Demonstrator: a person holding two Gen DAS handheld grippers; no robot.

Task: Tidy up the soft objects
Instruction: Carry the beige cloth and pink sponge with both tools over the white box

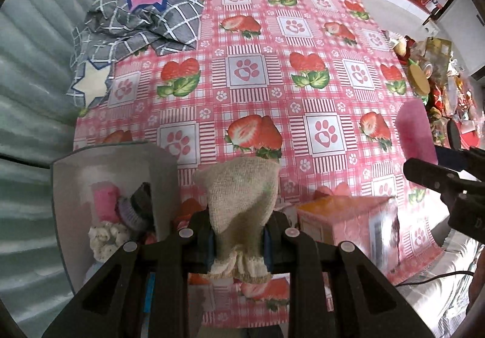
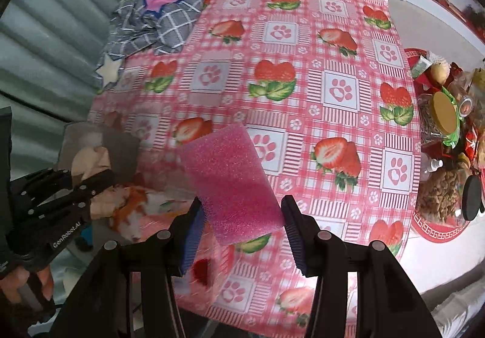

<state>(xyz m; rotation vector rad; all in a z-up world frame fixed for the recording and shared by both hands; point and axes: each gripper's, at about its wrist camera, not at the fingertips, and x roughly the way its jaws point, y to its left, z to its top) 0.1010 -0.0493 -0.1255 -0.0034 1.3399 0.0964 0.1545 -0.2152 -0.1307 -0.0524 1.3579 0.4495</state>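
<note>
The burlap pouch is clamped near its gathered end in the left gripper, its long axis running forward and away from the gripper, raised above the near edge of the surface. Just to the near left of it stands a grey bin, already holding a pink piece, a dark piece and a white fluffy item; the left gripper is judged the nearer one to that bin, so a short move leftward and down would be called for. The bin's right wall stands between pouch and opening and would have to be cleared. A pink foam sponge is pinched at its near end by the right gripper, farther to the right. An orange box lies just right of the pouch, and a grey checked cloth is heaped at the far left.
</note>
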